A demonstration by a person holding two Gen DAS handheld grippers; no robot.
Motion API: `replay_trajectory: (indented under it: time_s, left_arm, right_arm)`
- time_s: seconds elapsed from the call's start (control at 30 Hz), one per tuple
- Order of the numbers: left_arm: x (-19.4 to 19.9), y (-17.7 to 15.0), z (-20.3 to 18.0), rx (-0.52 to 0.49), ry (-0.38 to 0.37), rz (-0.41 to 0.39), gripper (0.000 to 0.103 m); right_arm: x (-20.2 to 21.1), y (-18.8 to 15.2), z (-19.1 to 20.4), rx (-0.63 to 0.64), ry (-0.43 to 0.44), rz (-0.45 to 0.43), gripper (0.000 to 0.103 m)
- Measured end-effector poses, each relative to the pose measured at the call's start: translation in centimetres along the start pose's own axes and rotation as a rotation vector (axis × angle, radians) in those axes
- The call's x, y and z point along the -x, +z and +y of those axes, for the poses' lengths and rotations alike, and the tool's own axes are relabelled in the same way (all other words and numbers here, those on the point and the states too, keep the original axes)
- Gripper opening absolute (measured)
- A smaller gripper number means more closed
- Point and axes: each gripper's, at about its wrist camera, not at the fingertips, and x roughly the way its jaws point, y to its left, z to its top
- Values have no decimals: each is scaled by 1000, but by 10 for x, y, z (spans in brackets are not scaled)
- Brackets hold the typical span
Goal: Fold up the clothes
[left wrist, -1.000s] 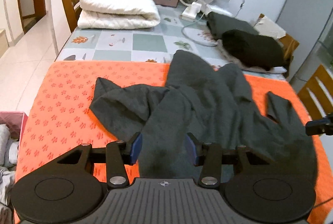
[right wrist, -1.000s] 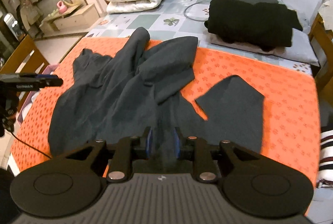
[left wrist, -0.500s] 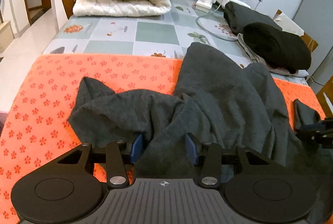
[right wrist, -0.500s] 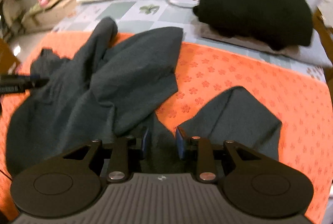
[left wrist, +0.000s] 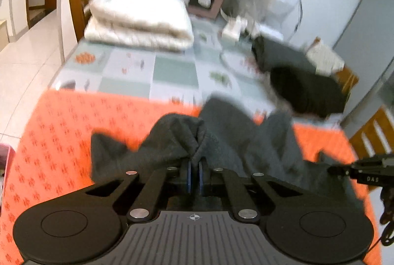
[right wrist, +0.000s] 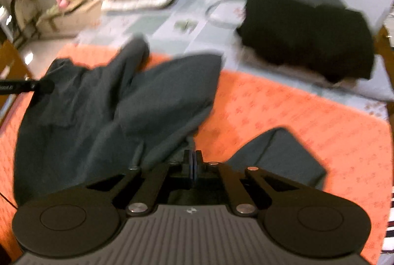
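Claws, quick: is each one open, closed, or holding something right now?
Left claw: closed, pinching the grey garment.
Right claw: closed on the same garment's edge.

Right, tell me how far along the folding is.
Done: a black folded pile sits at the far end of the table. In hand: both tongs, left and right, are shut on the near edge of the dark grey garment, which lies crumpled on the orange cloth. Left: flattening it and every fold.
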Motion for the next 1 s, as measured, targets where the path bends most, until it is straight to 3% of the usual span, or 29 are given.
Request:
replay_trajectory:
  time_s: [0.23, 0.43, 0.57, 0.7, 0.83, 1.0]
  left_arm:
    - [21, 67, 9, 93, -57, -131, 8]
    - [30, 140, 10, 127, -136, -284, 8]
    - [40, 151, 6, 87, -180, -319, 8]
    - [30, 116, 18, 77, -186, -219, 8]
    - [11, 52, 35, 75, -149, -62, 8]
    - [13, -18, 47, 93, -79, 36, 8]
  right_arm:
    - [56, 52, -30, -82, -39, -207, 2]
    - [99, 115, -57, -128, -67, -410, 2]
    - [125, 135, -62, -107, -64, -491, 2]
    - [124, 116, -57, -72, -45, -439, 2]
    - [98, 70, -45, -60, -38, -305, 2]
    - [65, 3, -23, -55, -56, -118, 2]
